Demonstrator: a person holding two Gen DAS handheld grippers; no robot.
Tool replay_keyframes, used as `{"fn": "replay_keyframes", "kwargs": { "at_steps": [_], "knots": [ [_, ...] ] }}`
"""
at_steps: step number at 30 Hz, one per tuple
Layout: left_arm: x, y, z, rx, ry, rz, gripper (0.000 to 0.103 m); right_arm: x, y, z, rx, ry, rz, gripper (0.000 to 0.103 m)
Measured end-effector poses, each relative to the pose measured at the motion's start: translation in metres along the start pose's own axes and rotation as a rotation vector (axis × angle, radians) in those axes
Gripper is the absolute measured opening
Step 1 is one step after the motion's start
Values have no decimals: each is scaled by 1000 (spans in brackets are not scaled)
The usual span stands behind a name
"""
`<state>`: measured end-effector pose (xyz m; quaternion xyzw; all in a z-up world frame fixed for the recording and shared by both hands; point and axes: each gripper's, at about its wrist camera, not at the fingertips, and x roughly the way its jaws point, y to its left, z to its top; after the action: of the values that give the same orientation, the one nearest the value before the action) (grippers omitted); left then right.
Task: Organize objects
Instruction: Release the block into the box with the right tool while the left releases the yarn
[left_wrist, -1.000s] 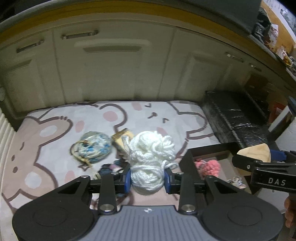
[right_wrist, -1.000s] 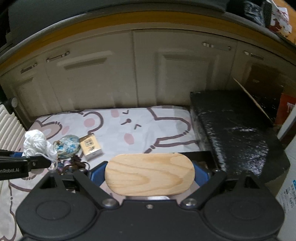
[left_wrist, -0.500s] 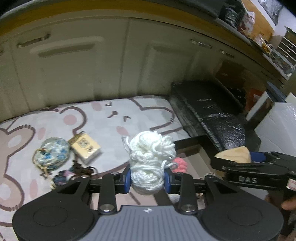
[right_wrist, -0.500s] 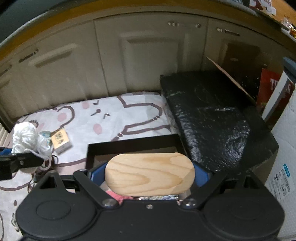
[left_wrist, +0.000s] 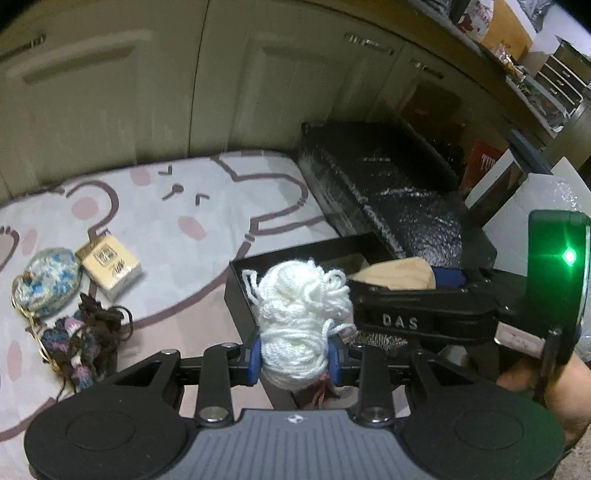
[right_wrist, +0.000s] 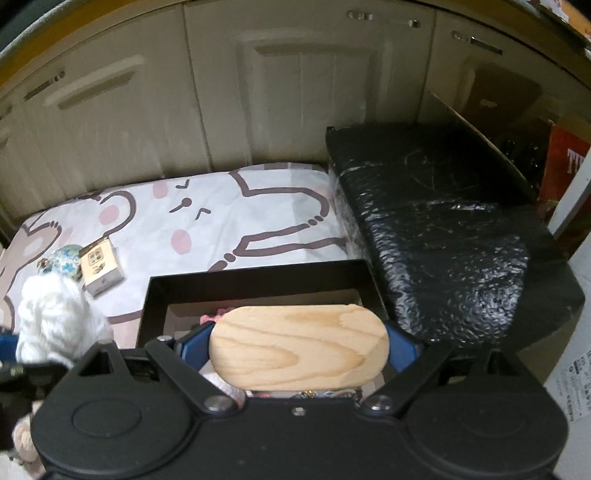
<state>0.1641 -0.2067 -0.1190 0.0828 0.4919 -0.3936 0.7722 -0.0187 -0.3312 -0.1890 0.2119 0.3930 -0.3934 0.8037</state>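
Observation:
My left gripper (left_wrist: 294, 356) is shut on a white yarn ball (left_wrist: 301, 317) and holds it over the left wall of an open black box (left_wrist: 240, 295). My right gripper (right_wrist: 299, 345) is shut on an oval wooden piece (right_wrist: 299, 345) and holds it above the same box (right_wrist: 255, 275). The yarn ball also shows at the left of the right wrist view (right_wrist: 55, 321). The wooden piece shows in the left wrist view (left_wrist: 395, 275), to the right of the yarn. Pink yarn (right_wrist: 214, 315) lies inside the box.
On the cartoon-print mat (left_wrist: 177, 206) lie a blue floral pouch (left_wrist: 46, 280), a small cream box (left_wrist: 110, 264) and a dark mixed yarn bundle (left_wrist: 85, 332). A black wrapped block (right_wrist: 436, 229) sits right of the box. Cabinet doors (right_wrist: 295, 92) stand behind.
Both grippers have moved right, from over the mat to over the black box, each still holding its object. The pouch and cream box have not moved.

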Motion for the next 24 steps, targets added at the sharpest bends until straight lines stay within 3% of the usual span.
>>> {"fn": "replay_keyframes", "kwargs": {
  "at_steps": [7, 14, 24],
  "knots": [
    [10, 2, 0, 0, 21, -3, 35, 1, -6, 1, 54, 15, -3, 99],
    [20, -5, 4, 21, 2, -30, 35, -12, -17, -2, 81, 41, -18, 86],
    [44, -17, -4, -54, 124, -121, 35, -20, -40, -4, 162, 29, -65, 84]
  ]
}}
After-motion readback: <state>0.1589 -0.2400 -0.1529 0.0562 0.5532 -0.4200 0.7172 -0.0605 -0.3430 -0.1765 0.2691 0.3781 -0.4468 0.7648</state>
